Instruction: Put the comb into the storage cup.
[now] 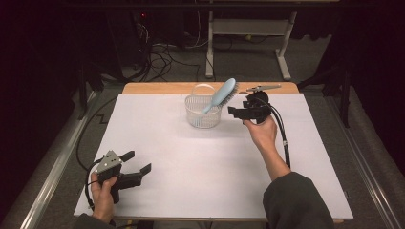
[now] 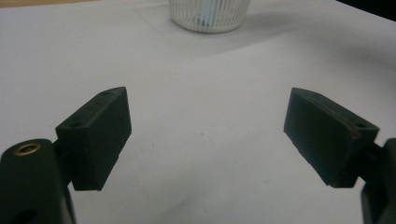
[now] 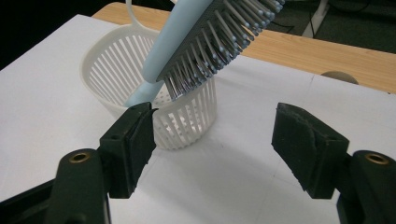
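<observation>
Near the far edge of the white table (image 1: pixel 191 162), a light-blue hairbrush (image 1: pixel 221 93) is seen standing handle-down in the white slotted basket (image 1: pixel 200 117), its bristled head leaning out over the rim. Placement is judged done. The right gripper (image 1: pixel 235 111) is held just beside the basket, jaws apart and empty; only withdrawal seems left. The left gripper (image 1: pixel 137 161) is held low near the front edge, jaws apart, nothing between them.

One camera looks down from above the table (image 1: pixel 200 162); two ride low on the grippers, both facing the basket (image 3: pixel 140 88).
</observation>
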The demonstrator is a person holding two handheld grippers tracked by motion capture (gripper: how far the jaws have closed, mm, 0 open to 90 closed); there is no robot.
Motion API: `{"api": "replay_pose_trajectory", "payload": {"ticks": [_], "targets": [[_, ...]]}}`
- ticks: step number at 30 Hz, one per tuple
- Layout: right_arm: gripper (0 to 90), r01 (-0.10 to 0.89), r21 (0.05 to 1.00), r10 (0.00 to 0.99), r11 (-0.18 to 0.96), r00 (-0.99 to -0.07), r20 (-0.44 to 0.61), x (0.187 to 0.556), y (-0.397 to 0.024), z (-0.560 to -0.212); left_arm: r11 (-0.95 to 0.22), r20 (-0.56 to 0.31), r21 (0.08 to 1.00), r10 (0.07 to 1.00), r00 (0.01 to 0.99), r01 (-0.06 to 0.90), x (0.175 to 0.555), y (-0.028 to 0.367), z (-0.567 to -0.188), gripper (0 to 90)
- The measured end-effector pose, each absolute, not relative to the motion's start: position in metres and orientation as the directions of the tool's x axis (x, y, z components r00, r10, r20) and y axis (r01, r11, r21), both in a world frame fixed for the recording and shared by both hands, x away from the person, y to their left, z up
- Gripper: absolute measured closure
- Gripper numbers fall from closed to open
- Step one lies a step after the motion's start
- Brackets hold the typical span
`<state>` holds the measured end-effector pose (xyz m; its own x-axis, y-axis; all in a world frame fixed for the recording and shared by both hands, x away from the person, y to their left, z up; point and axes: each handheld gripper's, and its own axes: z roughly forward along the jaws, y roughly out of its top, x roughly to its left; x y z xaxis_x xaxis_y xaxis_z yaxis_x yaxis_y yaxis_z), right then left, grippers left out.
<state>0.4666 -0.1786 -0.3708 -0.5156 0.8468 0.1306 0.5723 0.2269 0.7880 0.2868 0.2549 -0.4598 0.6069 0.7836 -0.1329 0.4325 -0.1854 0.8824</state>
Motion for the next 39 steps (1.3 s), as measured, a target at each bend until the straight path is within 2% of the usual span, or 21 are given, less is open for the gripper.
{"api": "replay_pose_trajectory", "payload": {"ticks": [39], "targets": [[29.9,0.547,0.814,0.845,0.197,-0.515,0.142,0.446,-0.21,-0.365,-0.181,-0.137,0.882,0.784,0.605,0.435,0.288,0.254,-0.46,16.1]]}}
